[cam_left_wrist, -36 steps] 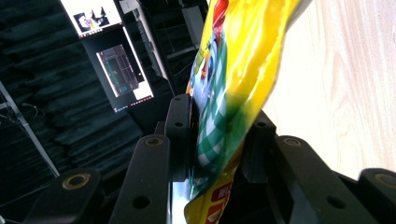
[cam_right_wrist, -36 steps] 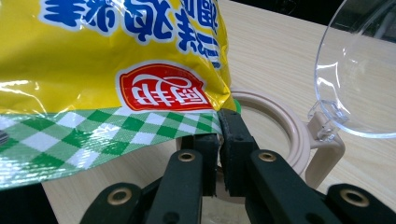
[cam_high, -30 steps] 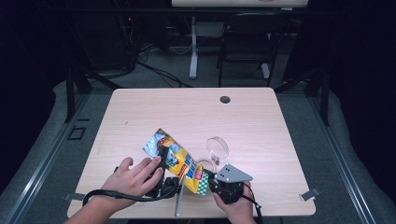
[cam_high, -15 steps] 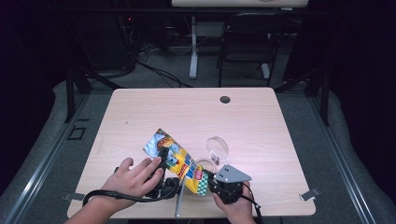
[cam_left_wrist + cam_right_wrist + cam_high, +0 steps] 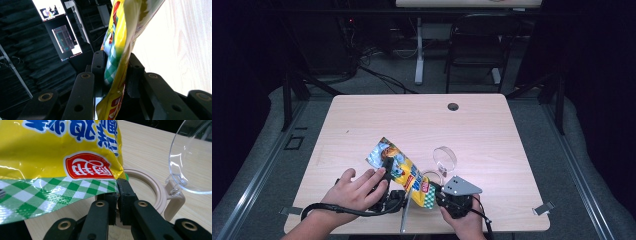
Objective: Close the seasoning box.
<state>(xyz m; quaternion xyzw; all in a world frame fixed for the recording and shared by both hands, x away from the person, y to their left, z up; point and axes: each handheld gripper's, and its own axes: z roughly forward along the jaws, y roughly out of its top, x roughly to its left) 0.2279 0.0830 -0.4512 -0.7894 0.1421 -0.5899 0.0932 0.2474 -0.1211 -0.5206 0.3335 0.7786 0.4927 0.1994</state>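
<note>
right tool (image 5: 117, 195) pinching snack bag (image 5: 57, 157) corner, clear lid (image 5: 192, 157) beside, left tool (image 5: 116, 70) closing on bag

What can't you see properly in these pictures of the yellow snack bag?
- Snack bag: in the right gripper view its top and left side are cut off by the picture's edges, so the print is only partly there.
- Snack bag's contents: hidden by the wrapper in every view.
- Left gripper: in the high view the person's hand covers most of it.
- Clear lid: cut off by the right edge.
</note>
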